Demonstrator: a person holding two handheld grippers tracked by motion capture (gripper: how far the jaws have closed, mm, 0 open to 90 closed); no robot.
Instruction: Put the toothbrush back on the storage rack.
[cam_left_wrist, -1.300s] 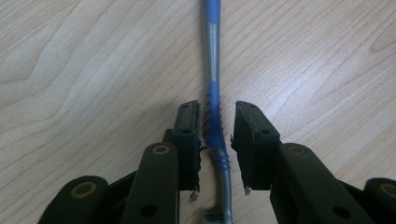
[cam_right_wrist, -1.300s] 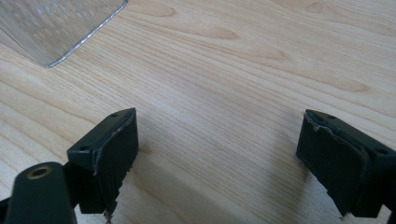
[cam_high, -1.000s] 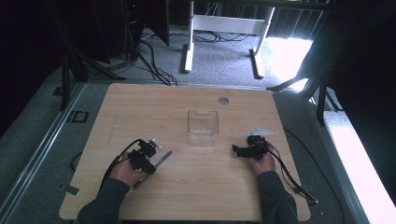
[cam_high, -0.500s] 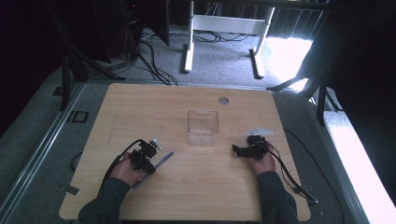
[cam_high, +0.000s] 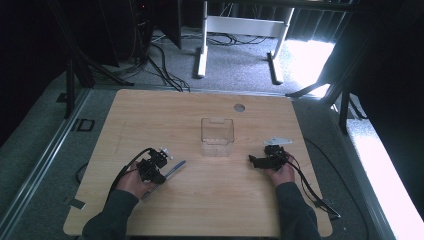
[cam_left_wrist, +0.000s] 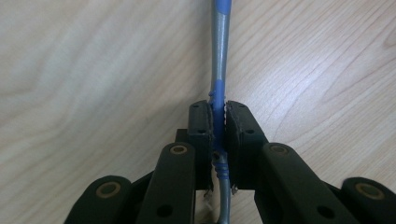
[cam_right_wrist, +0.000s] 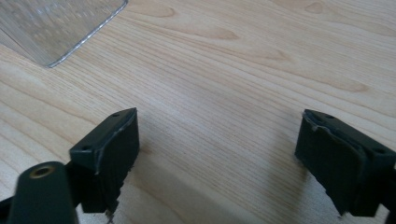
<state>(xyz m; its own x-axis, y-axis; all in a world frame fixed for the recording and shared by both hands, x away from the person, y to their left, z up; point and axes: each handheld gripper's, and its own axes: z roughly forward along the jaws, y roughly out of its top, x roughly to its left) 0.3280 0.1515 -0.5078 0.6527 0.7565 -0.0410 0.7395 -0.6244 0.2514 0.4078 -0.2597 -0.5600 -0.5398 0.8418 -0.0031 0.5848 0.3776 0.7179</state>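
Pens: one, clamped in left hand-held gripper | right hand-held gripper: jaws apart

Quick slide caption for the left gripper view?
Left gripper clamped on a blue-and-grey pen lying on the wooden table.

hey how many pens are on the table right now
1. A single blue and grey pen lies on the left part of the wooden table, clamped between the jaws of the left tool. Nothing is visible inside the clear container.

sleeves: dark grey | jaws: black, brass rivets | cables: black
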